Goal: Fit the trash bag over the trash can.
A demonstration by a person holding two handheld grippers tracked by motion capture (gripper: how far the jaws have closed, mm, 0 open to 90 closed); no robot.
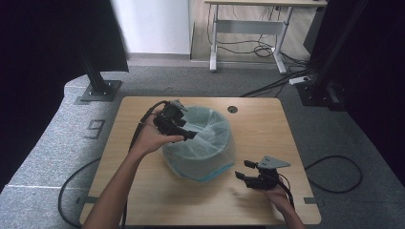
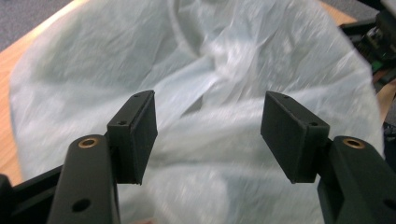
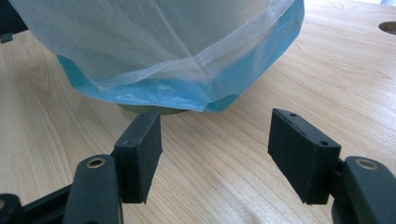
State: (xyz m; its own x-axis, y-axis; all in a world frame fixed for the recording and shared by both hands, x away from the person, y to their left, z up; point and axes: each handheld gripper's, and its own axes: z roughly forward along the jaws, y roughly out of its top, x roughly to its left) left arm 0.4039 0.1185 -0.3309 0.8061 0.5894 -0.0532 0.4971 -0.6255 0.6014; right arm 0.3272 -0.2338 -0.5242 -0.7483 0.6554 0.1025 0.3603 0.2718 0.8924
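Note:
A round bin (image 1: pixel 200 164) lined with a pale translucent plastic bag (image 1: pixel 203 136) stands in the middle of the wooden table (image 1: pixel 258 129). The bag's blue-edged hem (image 3: pixel 187 93) hangs down over the bin's outside. My left gripper (image 1: pixel 191 135) hovers over the bin's left rim, jaws open and pointing into the bag (image 2: pixel 210 93), nothing between its pads. My right gripper (image 1: pixel 241 171) rests low near the bin's front right, jaws open and empty, facing the bag's hem and the bin's base (image 3: pixel 144 109).
A round cable hole (image 1: pixel 232 109) sits in the table's back edge. Cables trail off both grippers over the table edges. A black frame post (image 1: pixel 98 83) stands at back left, another at back right, with a desk and floor cables behind.

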